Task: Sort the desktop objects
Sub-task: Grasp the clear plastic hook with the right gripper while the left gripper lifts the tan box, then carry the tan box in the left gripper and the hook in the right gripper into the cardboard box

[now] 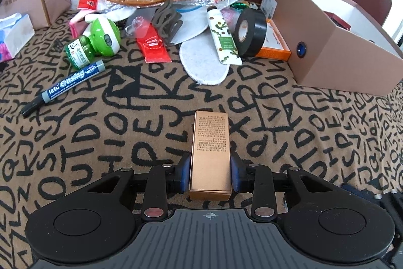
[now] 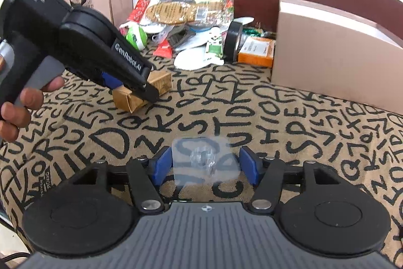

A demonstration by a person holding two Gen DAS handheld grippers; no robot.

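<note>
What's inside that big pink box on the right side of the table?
The pink box is open on top, showing white inner walls and a dark red item. Its near wall covers everything lower down.

Marker [image 1: 63,87] left of carton [image 1: 211,153], tape roll [image 1: 250,33] behind.

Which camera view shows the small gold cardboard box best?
The left wrist view: the small gold cardboard box sits centred, printed face readable. The right wrist view shows it far off, partly hidden behind the left tongs.
</note>
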